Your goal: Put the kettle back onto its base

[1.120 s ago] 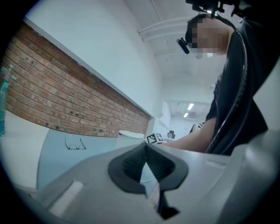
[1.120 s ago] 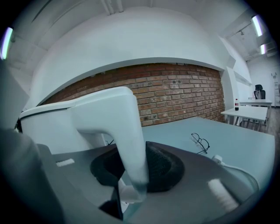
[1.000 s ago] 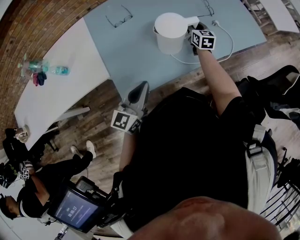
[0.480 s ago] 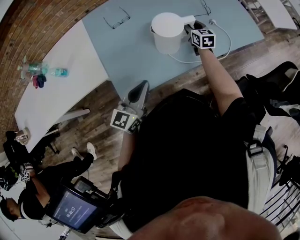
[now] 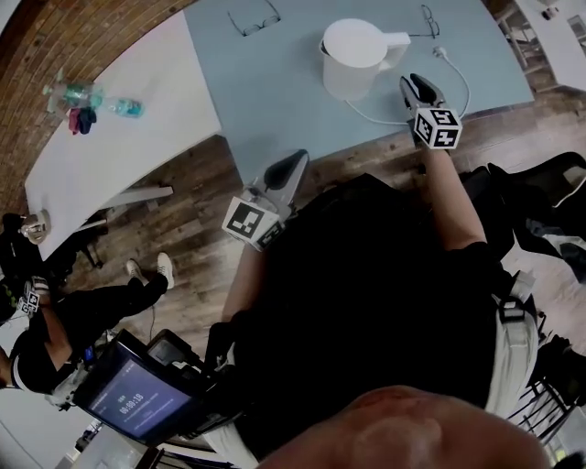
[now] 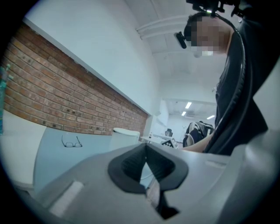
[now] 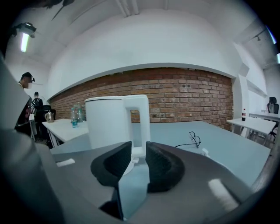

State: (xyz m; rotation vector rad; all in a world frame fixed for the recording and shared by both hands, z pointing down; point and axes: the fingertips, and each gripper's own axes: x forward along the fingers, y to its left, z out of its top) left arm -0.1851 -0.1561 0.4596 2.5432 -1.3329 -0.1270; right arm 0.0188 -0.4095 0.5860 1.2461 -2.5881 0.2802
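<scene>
Kettle point(image 5: 355, 57) stood white and upright on its base point(image 7: 131, 156) on pale blue table point(image 5: 275, 101), handle point(image 7: 141, 118) toward right gripper point(image 5: 412, 84). Its jaws, just closing a little, were apart, nothing between them. Left gripper point(image 5: 295, 160) sat pressed together, empty, at the table's near edge. Brick wall point(image 7: 183, 94) ran behind; bare tabletop lay around kettle

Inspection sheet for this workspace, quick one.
Surface: blue-grey table, mostly bare.
Job's things: white kettle upright on its base, nothing holding it.
Clutter: glasses far left, second glasses behind the kettle.
Grippers: right gripper open, jaws just closed slightly, nothing between them, handle ahead; left gripper shut, empty, near the table edge.
Cables: power cord runs from the base; plug lies on the table.
Surroundings: brick wall, white table with bottles, seated person, wood floor.
</scene>
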